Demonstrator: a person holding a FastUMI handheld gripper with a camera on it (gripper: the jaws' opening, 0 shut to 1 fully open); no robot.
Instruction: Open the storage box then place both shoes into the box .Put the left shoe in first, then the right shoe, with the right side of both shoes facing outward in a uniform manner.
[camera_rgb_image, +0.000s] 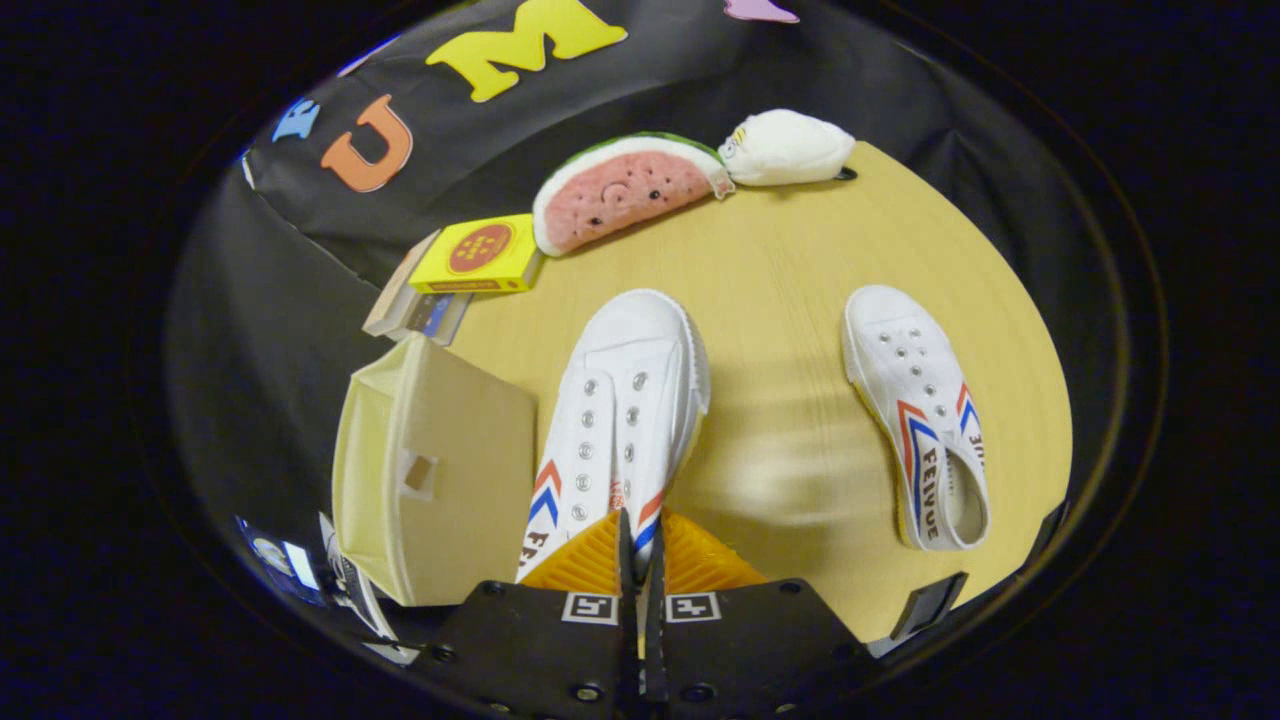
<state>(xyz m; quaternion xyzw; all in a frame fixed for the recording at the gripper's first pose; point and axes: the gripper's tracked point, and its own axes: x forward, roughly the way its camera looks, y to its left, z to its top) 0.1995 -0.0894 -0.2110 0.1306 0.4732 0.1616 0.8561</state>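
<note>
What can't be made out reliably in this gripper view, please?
- Nearer shoe: heel hidden behind the fingers, which are closed on it.
- Storage box: interior hidden by its own walls and raised lid.
- Items beneath the yellow box: mostly covered by it.
- Farther shoe: its far side faces away.

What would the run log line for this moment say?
tongs shut on nearer shoe | other shoe on table | box beside held shoe
</note>
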